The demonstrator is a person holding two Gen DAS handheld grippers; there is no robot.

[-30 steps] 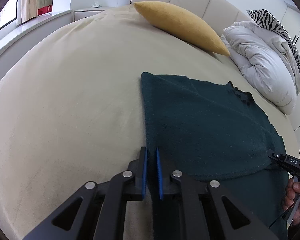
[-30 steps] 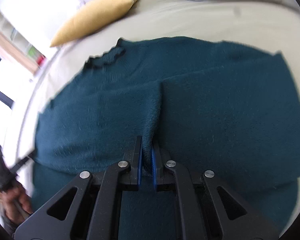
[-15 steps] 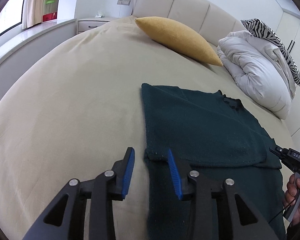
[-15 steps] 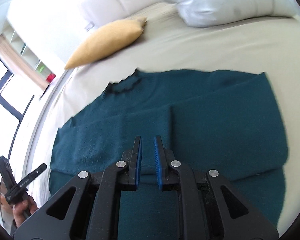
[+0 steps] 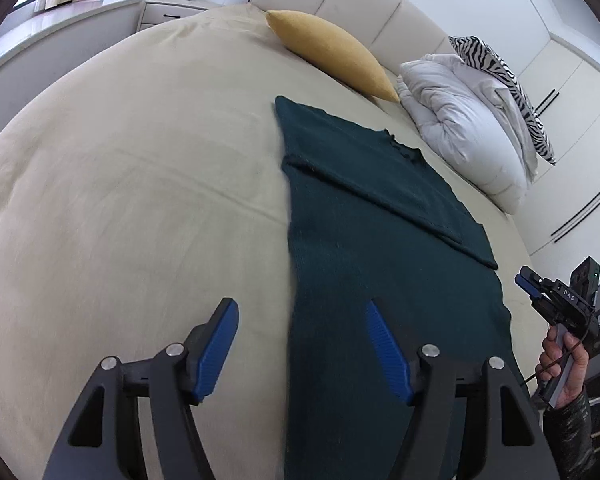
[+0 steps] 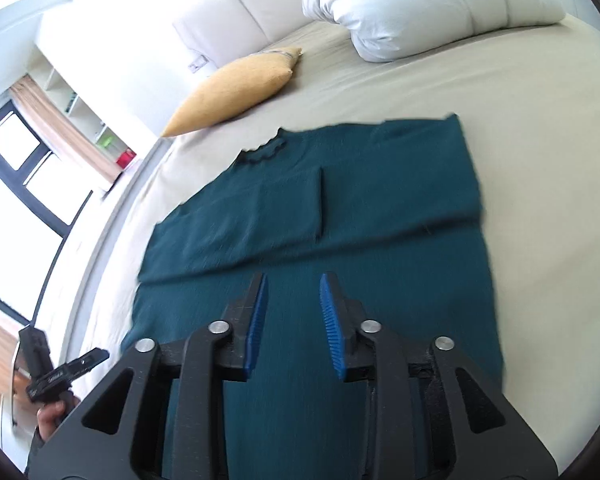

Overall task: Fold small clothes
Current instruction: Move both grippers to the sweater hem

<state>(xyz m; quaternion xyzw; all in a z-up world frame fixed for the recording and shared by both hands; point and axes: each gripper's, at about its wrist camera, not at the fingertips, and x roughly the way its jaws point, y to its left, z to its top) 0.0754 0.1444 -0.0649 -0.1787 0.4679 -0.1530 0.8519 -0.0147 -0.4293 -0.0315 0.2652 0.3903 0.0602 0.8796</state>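
Sleeves folded ahead of both opening, empty hand-held grippers — left, right — could slide apart if the knit sweater gets dragged.

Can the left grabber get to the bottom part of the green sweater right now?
Probably yes. The left gripper is opening, nothing between its fingers, and the dark green sweater lies flat on the bed just ahead of it. Nothing sits in between; the right gripper is off to the side.

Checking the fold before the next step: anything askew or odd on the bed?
Nothing stands out. The teal sweater lies flat on the bed, both sleeves folded across the chest. Both tongs are opening with nothing between them.
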